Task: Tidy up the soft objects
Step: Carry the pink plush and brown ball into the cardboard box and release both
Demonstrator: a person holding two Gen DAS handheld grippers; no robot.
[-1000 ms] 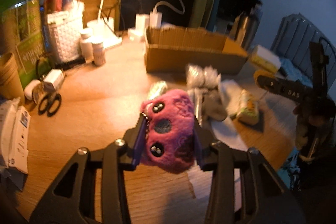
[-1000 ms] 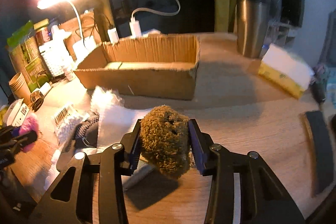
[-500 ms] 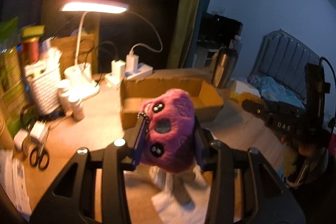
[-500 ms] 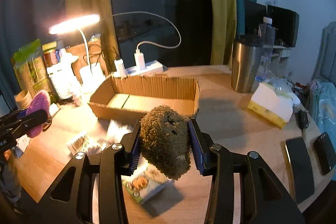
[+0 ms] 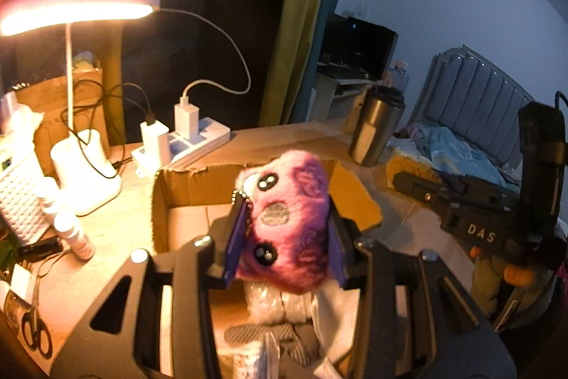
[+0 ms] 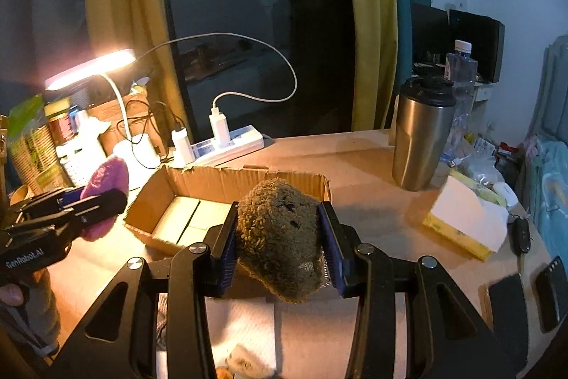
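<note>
My left gripper (image 5: pixel 285 237) is shut on a pink-purple plush toy (image 5: pixel 287 229) with black bead eyes, held in the air just in front of the open cardboard box (image 5: pixel 184 187). My right gripper (image 6: pixel 280 247) is shut on a brown curly plush toy (image 6: pixel 280 237), raised near the box (image 6: pixel 159 201) and its front edge. The right wrist view shows the left gripper (image 6: pixel 88 201) and its pink toy (image 6: pixel 106 180) at the left of the box. In the left wrist view the right gripper's body (image 5: pixel 479 212) is at the right. Soft white and grey items (image 5: pixel 277 315) lie on the table below.
A lit desk lamp (image 5: pixel 71 13), a power strip with chargers (image 5: pixel 191 134), a white basket (image 5: pixel 17 198), small bottles (image 5: pixel 74 233) and scissors (image 5: pixel 35 333) stand left of the box. A steel tumbler (image 6: pixel 422 137), a tissue pack (image 6: pixel 465 222) and phones (image 6: pixel 525 301) are at the right.
Both grippers have risen with their toys still clamped and come closer to the cardboard box. The box interior now shows from above in both views.
</note>
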